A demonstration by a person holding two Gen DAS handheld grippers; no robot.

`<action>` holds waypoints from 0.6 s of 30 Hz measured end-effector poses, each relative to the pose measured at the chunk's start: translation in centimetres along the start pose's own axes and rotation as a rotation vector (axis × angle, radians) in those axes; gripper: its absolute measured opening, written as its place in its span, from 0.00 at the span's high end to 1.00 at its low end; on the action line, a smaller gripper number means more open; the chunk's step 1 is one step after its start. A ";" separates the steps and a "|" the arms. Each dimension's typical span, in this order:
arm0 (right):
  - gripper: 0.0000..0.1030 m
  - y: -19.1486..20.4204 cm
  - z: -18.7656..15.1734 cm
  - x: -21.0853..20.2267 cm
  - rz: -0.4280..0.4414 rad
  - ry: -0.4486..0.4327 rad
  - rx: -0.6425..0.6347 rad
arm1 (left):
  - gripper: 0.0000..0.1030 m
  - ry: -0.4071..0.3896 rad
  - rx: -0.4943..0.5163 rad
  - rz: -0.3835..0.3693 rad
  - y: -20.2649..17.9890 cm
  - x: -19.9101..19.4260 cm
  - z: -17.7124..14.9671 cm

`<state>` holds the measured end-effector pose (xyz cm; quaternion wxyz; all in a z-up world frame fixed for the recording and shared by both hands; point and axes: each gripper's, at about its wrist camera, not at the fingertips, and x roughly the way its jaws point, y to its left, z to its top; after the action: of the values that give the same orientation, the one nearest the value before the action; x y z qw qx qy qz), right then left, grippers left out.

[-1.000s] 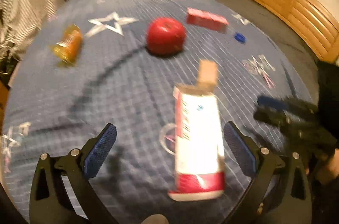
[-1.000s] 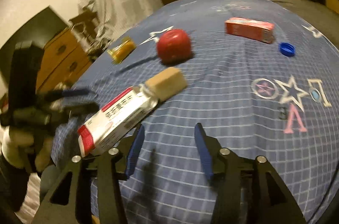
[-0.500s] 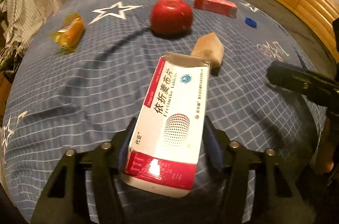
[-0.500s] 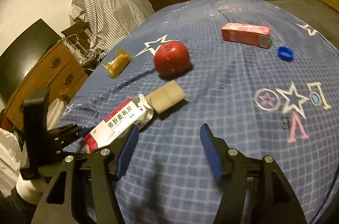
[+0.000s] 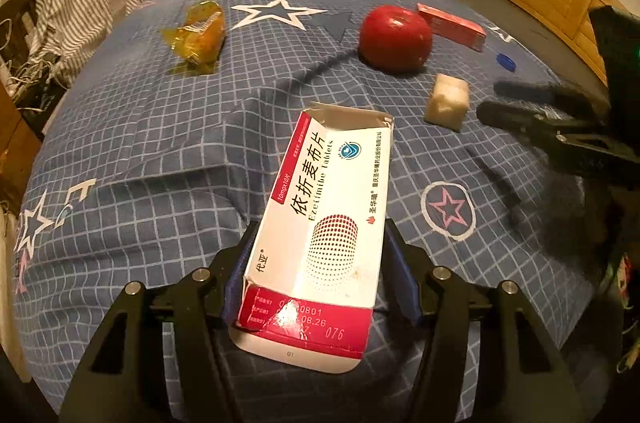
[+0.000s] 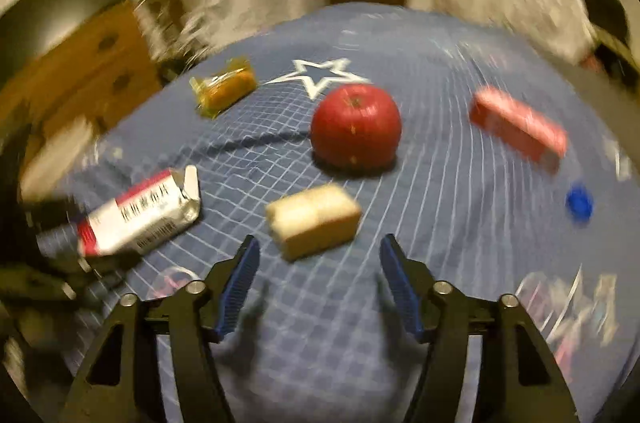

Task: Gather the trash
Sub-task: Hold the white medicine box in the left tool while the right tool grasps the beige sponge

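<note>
Trash box [image 5: 326, 223] was now clamped by the left gripper [image 5: 320, 275], collected; right gripper [image 6: 320, 283] had just been opening, empty, near the sponge block [image 6: 314, 219].

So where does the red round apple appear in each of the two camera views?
Left wrist view: the red round apple lies upper right of centre, beyond the white and red medicine box.
Right wrist view: the apple lies near the centre.
Shared landmark: the white star print behind it.

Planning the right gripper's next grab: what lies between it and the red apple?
The pale foam block, in the right wrist view, ahead of the right gripper and short of the apple.
</note>
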<state>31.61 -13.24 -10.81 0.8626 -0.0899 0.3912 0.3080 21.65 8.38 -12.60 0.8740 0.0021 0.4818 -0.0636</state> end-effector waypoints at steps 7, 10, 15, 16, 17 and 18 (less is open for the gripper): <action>0.26 -0.5 2.2 1.8 0.089 0.082 -0.188 | 0.44 0.013 0.008 -0.004 -0.4 0.7 0.7; 0.26 0.5 2.9 1.4 0.096 0.127 -0.389 | 0.44 0.021 0.041 0.001 -0.7 1.0 0.8; 0.26 3.3 2.9 2.3 0.066 0.304 -0.846 | 0.43 0.043 0.083 -0.016 -0.7 1.4 1.2; 0.26 3.8 3.0 2.5 0.074 0.331 -0.907 | 0.43 0.047 0.084 -0.021 -0.6 1.4 1.3; 0.26 4.2 3.1 2.8 0.078 0.351 -0.963 | 0.43 0.052 0.088 -0.022 -0.7 1.6 1.4; 0.26 4.6 3.2 3.2 0.083 0.363 -1.005 | 0.43 0.057 0.095 -0.022 -0.7 1.7 1.5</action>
<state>32.43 -6.85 -10.56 0.6188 -0.5282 0.3413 0.4708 23.71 7.39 -13.17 0.8581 0.0401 0.5028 -0.0959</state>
